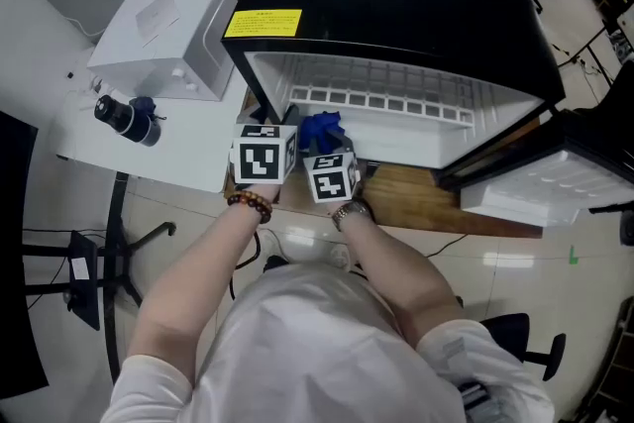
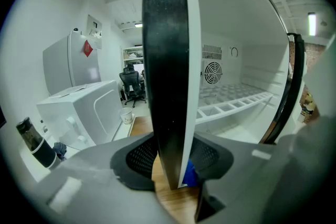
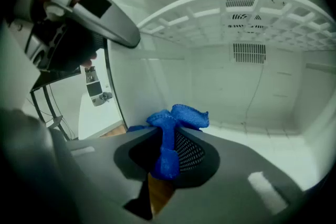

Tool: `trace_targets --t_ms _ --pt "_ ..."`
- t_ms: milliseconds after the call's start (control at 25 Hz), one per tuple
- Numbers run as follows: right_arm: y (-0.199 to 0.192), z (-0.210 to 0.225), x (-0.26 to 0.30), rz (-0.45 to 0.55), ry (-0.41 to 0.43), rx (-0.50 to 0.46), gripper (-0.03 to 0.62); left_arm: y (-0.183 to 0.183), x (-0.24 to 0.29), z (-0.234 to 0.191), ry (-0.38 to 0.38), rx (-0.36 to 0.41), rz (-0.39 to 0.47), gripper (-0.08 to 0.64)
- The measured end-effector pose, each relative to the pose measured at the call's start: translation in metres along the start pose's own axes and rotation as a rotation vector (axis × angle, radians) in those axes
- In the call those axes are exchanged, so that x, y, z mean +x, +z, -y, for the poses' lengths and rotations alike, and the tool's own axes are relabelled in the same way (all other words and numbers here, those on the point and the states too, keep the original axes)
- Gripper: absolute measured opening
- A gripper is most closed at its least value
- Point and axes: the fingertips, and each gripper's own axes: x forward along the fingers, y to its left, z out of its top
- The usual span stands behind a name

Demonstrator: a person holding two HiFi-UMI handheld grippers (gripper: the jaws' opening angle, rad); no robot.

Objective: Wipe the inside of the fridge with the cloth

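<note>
The black fridge [image 1: 396, 5] stands open, its white inside [image 3: 252, 92] facing me. My left gripper [image 1: 269, 126] is shut on the front edge of the fridge's left wall [image 2: 168, 86], which stands upright between its pads [image 2: 142, 157]. My right gripper [image 1: 323, 146] sits just to the right of it at the fridge mouth, shut on a bunched blue cloth [image 3: 173, 128]. The cloth [image 1: 320, 128] pokes out past the fingertips, low at the left of the cavity beside the left inner wall. A bit of the blue cloth [image 2: 190, 176] also shows in the left gripper view.
A white wire shelf [image 1: 386, 99] crosses the fridge's inside. The fridge door [image 1: 555, 178] hangs open at the right. The fridge rests on a wooden board [image 1: 416, 198]. Left of it a white table [image 1: 79, 139] carries a white appliance [image 1: 168, 35], a small black device [image 1: 124, 117] and a paper cup [image 2: 126, 115].
</note>
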Motion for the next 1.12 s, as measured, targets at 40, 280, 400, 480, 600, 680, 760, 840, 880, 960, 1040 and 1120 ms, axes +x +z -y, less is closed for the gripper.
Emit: trace_targets --t_ms 40,280,400,480,600,680,760,840,880,960,1040,1120 --pt "-0.005 0.001 0.003 -0.016 -0.006 -0.005 0.066 0.0 0.0 0.0 -0.001 0.002 0.0 0.172" --pt "-0.033 0.031 0.0 -0.074 -0.066 0.013 0.066 0.0 0.0 -0.001 0.0 -0.003 0.004 0.172" --pt "-0.034 0.046 -0.009 -0.057 -0.083 0.023 0.066 0.0 0.0 -0.001 0.001 -0.009 0.014 0.17" --pt "-0.038 0.057 -0.017 -0.054 -0.099 0.025 0.066 0.0 0.0 -0.001 0.005 -0.011 0.019 0.169" --pt "-0.043 0.075 -0.028 -0.051 -0.127 0.038 0.066 -0.001 0.0 -0.001 0.006 -0.014 0.019 0.169" --pt "-0.046 0.089 -0.036 -0.051 -0.149 0.044 0.066 -0.002 0.0 -0.001 0.006 -0.017 0.019 0.167" --pt "-0.05 0.104 -0.045 -0.051 -0.174 0.054 0.066 -0.001 -0.001 -0.002 0.008 -0.02 0.025 0.167" --pt "-0.053 0.12 -0.053 -0.05 -0.201 0.064 0.066 0.0 -0.001 -0.002 0.011 -0.024 0.032 0.167" --pt "-0.055 0.128 -0.057 -0.05 -0.215 0.069 0.066 0.0 -0.001 -0.002 0.012 -0.025 0.034 0.167" --pt "-0.057 0.145 -0.065 -0.05 -0.244 0.08 0.066 0.0 -0.001 -0.002 0.014 -0.027 0.035 0.167" --pt "-0.06 0.161 -0.073 -0.051 -0.274 0.094 0.066 0.0 -0.001 -0.002 0.015 -0.028 0.036 0.167" --pt "-0.063 0.175 -0.081 -0.052 -0.303 0.106 0.066 0.0 -0.001 -0.002 0.016 -0.029 0.038 0.167"
